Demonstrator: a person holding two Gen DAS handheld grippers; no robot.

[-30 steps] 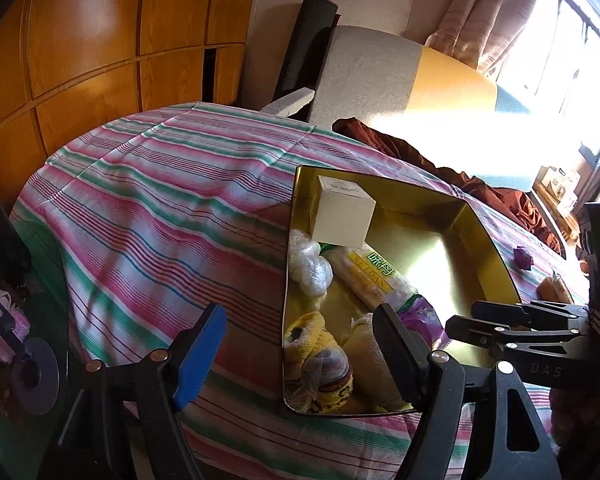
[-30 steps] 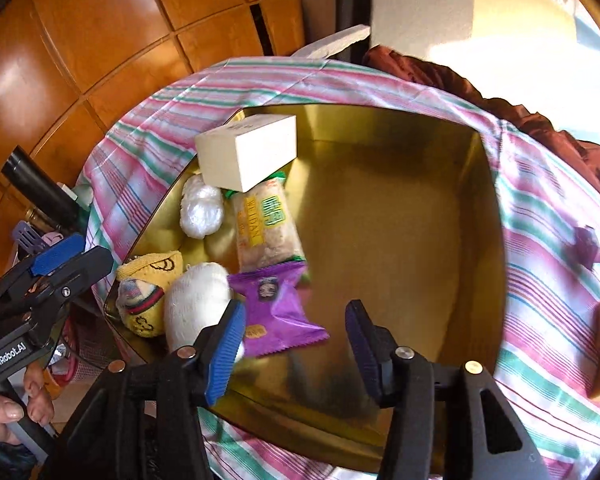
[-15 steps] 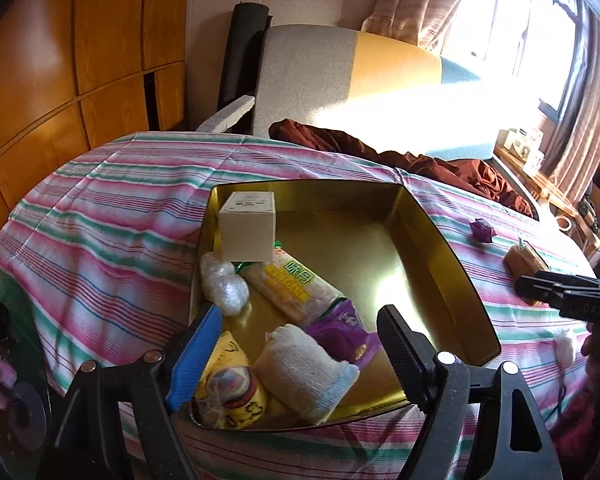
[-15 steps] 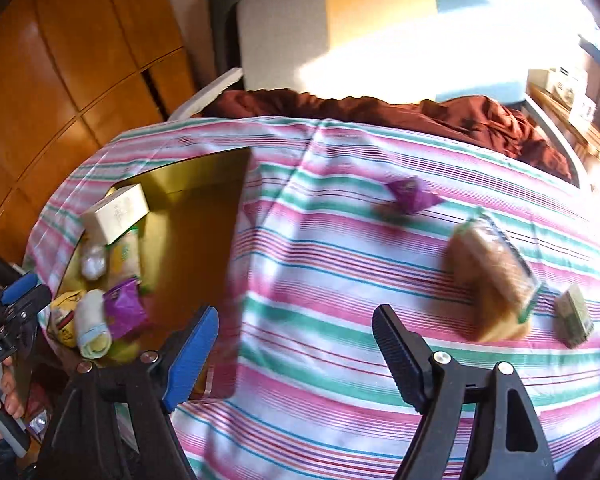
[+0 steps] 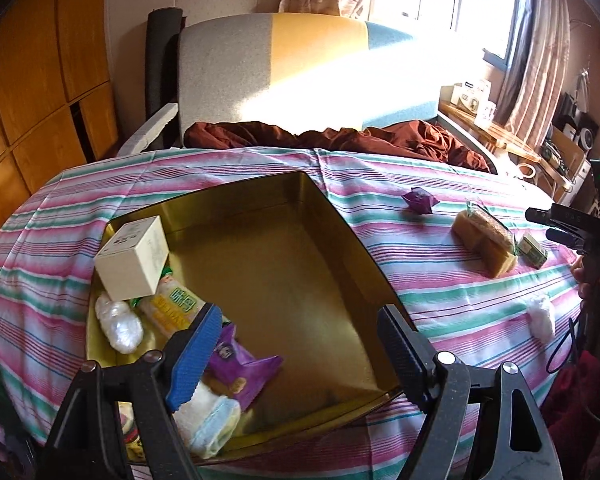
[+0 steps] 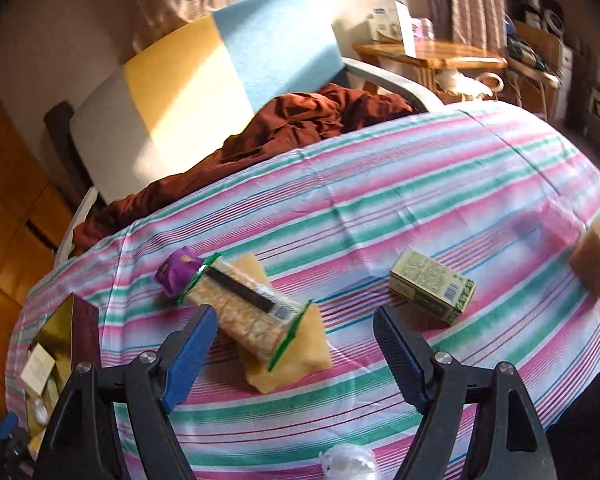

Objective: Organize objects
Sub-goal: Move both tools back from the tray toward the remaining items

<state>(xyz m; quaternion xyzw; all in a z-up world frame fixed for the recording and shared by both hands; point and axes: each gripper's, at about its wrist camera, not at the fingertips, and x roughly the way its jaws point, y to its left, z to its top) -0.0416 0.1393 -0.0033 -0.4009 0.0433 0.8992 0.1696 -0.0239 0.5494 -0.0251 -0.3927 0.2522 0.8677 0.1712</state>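
Gold metal fills the left wrist view: an open tin (image 5: 284, 264) sits on the striped cloth (image 5: 440, 288) of the worktop. Along the tin's left side lie a cream box (image 5: 134, 258), a clear white bundle (image 5: 118, 322), a yellow cracker pack (image 5: 172, 308), a purple packet (image 5: 240, 368) and a rolled white sock (image 5: 208, 416); the rest of the tin floor is bare. The left gripper (image 5: 298, 354) hangs above the tin's near edge, released, with nothing between its fingers; its jaws have just been opening a little. On the cloth to the right of the tin lie a small purple wrapper (image 5: 419, 199), a cracker sleeve (image 5: 485, 228) on a yellow sponge (image 5: 486, 254), a green carton (image 5: 532, 250) and a white wad (image 5: 540, 318). The right gripper's tips (image 5: 556, 222) enter at the right edge.

In the right wrist view the right gripper (image 6: 294, 350) is released and empty, having just been opening, above the cloth (image 6: 380, 208). The cracker sleeve (image 6: 244, 308) lies across the sponge (image 6: 300, 360), just ahead of the left finger (image 6: 188, 356). The purple wrapper (image 6: 176, 270) touches the sleeve's far end. The carton (image 6: 432, 290) lies apart on the right, and a brown block (image 6: 596, 266) sits at the right edge, blurred. The tin (image 6: 60, 324) shows at far left.
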